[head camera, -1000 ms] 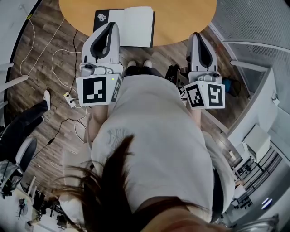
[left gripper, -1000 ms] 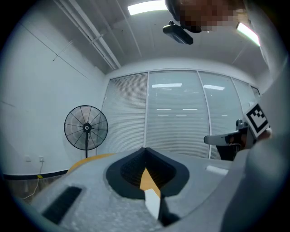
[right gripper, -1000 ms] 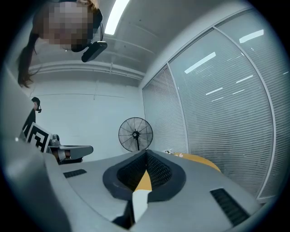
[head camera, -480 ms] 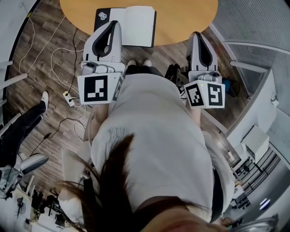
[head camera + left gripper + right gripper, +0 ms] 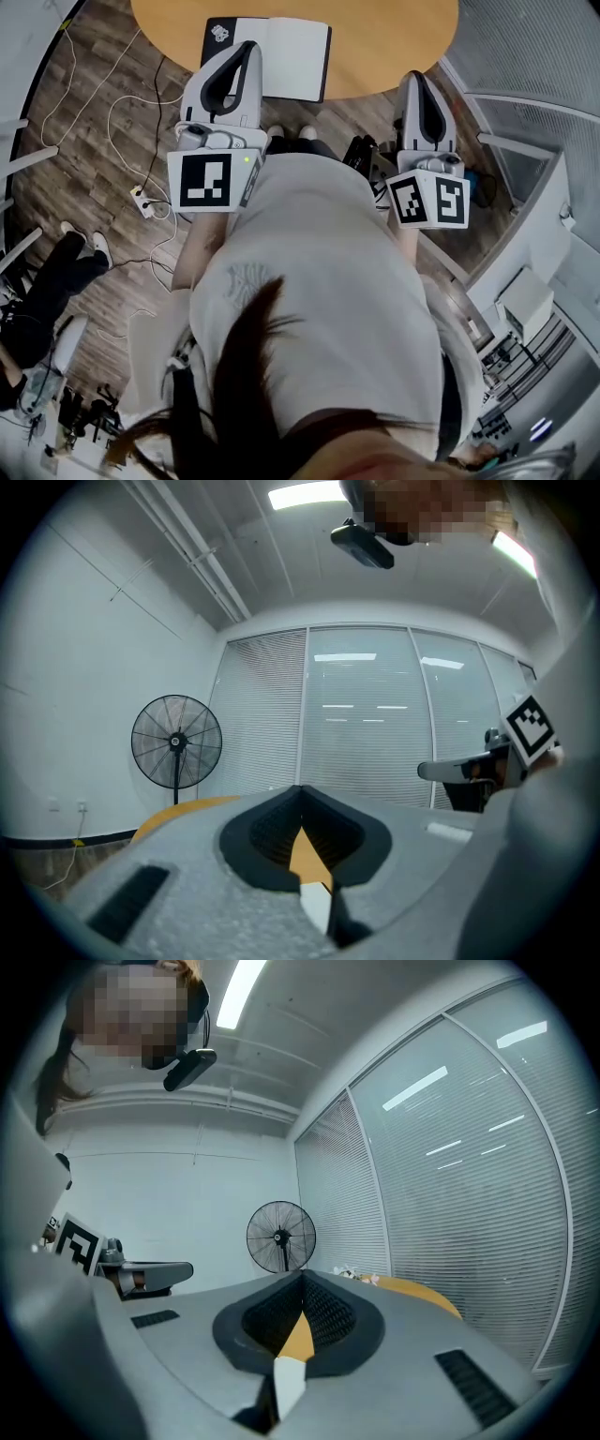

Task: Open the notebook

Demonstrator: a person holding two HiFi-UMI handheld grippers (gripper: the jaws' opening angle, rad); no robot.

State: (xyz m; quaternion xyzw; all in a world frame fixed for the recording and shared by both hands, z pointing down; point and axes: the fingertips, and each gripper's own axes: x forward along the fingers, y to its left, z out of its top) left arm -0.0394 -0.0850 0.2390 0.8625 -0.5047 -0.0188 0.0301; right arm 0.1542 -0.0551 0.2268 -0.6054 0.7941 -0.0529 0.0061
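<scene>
Notebook (image 5: 292,58) lying open near the edge of the round wooden table (image 5: 394,37); left gripper (image 5: 247,49) clenched, empty, by its left page; right gripper (image 5: 414,79) likewise clenched, empty, well apart

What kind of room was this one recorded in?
Probably an office or meeting room: glass partition walls with blinds, a pedestal fan, and a round wooden table with an open notebook on it.
</scene>
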